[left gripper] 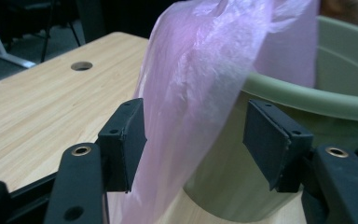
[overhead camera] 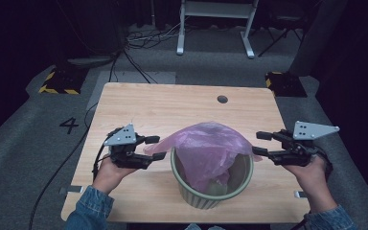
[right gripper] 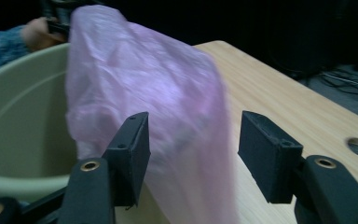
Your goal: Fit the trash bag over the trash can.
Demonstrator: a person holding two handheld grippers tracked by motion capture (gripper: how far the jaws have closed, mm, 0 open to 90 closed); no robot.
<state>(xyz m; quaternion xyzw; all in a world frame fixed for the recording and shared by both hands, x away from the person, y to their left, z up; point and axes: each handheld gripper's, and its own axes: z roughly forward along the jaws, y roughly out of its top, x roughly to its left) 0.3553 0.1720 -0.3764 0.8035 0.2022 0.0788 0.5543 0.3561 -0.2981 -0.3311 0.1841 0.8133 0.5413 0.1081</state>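
A pale green ribbed bin stands at the table's front middle. A pink plastic bag billows up out of it and droops over the rim on both sides. My left gripper is open at the bin's left side; in the left gripper view the bag's loose edge hangs between the spread jaws, beside the bin's rim. My right gripper is open at the bin's right; in the right gripper view a fold of the bag lies between its jaws, next to the bin.
The wooden table has a round cable hole at the back. Behind it, on the grey carpet, stand a white desk frame, loose cables and two yellow-and-black blocks. A "4" is marked on the floor at the left.
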